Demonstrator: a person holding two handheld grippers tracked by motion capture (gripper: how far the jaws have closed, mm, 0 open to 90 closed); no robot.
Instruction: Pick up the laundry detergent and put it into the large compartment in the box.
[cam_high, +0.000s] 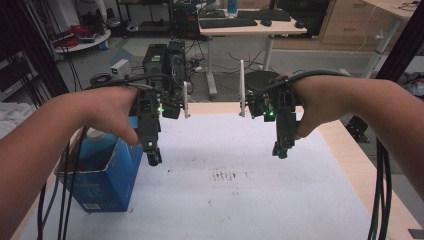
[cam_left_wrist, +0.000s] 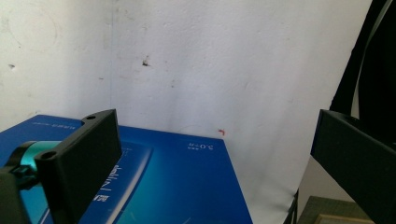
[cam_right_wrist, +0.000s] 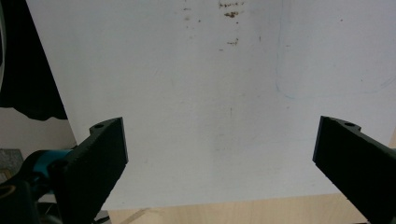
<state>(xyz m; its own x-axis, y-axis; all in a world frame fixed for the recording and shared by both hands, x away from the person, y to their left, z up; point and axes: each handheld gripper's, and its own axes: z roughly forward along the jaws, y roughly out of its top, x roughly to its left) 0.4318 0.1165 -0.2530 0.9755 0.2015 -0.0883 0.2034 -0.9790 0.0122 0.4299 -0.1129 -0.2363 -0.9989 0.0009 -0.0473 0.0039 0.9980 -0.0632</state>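
Work has barely begun, we judge: our left gripper (cam_high: 154, 157) hovers with jaws spread wide above the blue box (cam_high: 107, 182) at the table's left edge, touching nothing. Our right gripper (cam_high: 281, 150) (equally wide open) hangs over the bare white sheet (cam_high: 250, 200). Grasping the box remains.

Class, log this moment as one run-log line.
left gripper: open, above blue box | right gripper: open, over white sheet | contact: none
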